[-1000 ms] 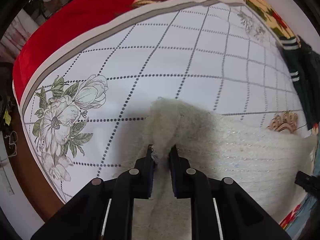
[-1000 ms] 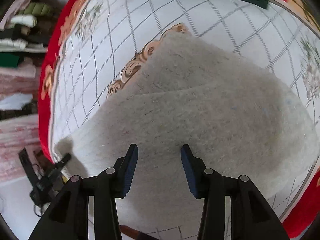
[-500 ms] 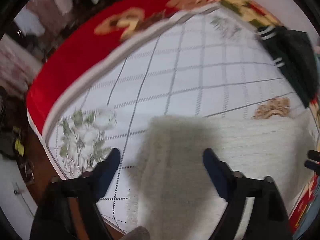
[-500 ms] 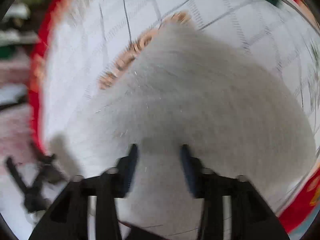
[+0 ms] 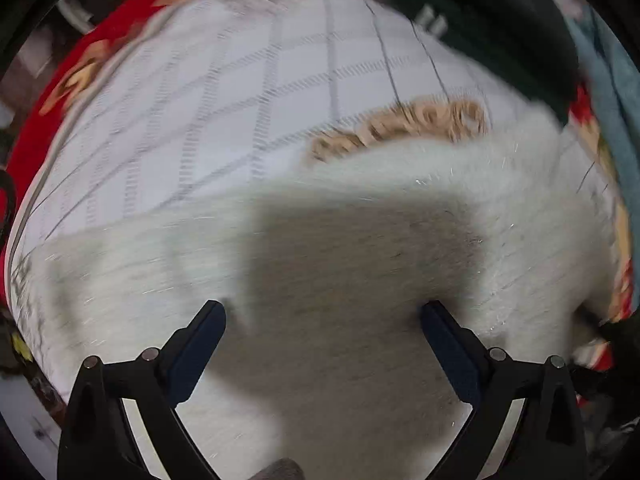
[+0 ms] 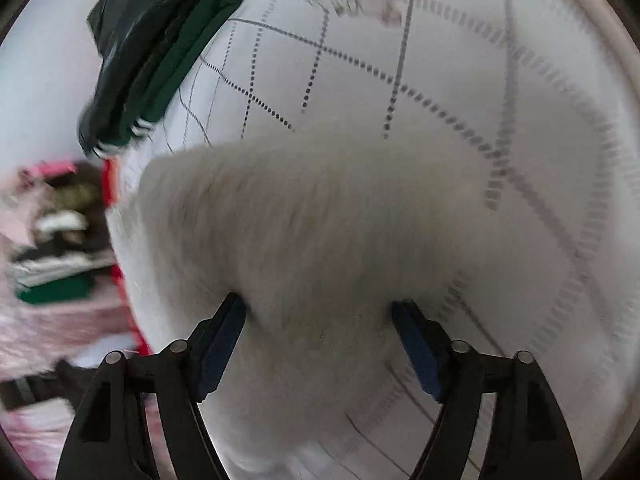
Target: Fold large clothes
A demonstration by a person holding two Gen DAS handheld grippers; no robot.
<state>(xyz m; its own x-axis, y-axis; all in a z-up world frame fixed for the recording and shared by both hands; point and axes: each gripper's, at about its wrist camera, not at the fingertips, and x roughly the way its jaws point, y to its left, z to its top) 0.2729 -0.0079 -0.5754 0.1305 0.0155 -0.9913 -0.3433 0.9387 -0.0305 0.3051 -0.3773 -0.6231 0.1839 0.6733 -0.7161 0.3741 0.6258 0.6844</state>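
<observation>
Sweater fabric, cream and fuzzy, lies spread on your bed, over the white grid-patterned bedspread with its red flowered border. In the left wrist view it fills the near half of the bed and its far edge covers part of a tan scroll motif printed on the bedspread. In the right wrist view the same sweater lies under and ahead of the jaws, and its left edge reaches the red border at the bed's edge.

Your left gripper has let go. A second ago its jaws were pinched on a raised fold of the sweater; they have just been opening and now stand wide, apart from the fabric below them. The view has also swung from the bedspread's flower corner to over the middle of the sweater.

Your right gripper has just been opening as well, from narrow to fairly wide, with the sweater's pile bulging between the jaws; you cannot tell whether the pads touch it.

A dark green garment with white stripes lies at the far side of the bed, apart from the sweater. Both views are motion-blurred.
</observation>
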